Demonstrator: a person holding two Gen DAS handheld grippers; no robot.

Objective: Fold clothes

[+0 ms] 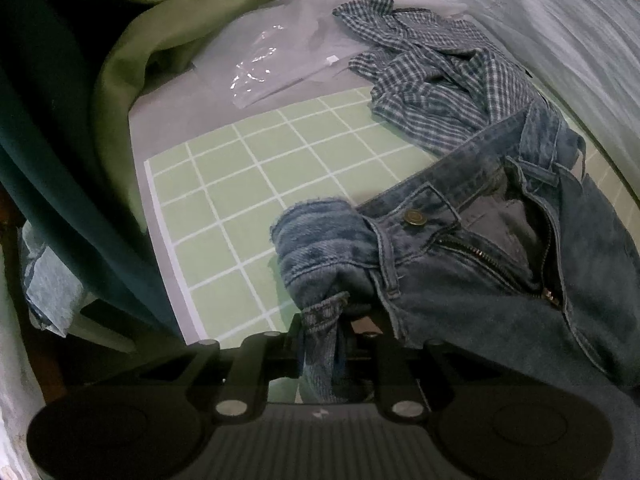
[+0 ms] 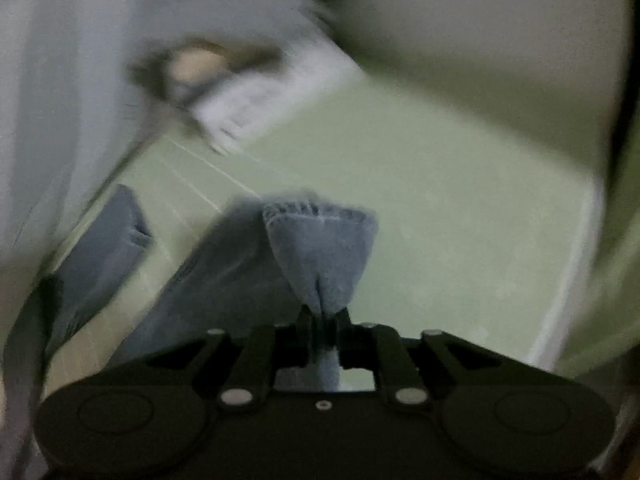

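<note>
We are holding a pair of jeans (image 1: 500,264) with both grippers over a green grid mat (image 1: 248,184) on the worktop. In the left wrist view, the left gripper (image 1: 322,332) is pinching a bunched corner of the waistband at the lower middle of the frame, its fingers closed on the denim beside the metal button (image 1: 414,217) and the open zipper (image 1: 496,260). In the right wrist view, which is heavily blurred, the right gripper (image 2: 323,322) is clamping another piece of the same denim, a stitched edge fanning out above the fingers in the middle of the frame, while more of the jeans is lying toward the lower left. A checked shirt (image 1: 432,80) is lying crumpled at the upper right of the left view, touching the jeans, with a clear plastic bag (image 1: 272,64) just beyond it at the upper middle. We are judging this to be a lift or spread of the jeans; to do it well, we are keeping both grips firm, pulling the two held points apart until the cloth hangs flat, and laying it square to the grid lines, clear of the shirt. We are finding no brand, label or writing that can be read; the button face is too small to make out.
</note>
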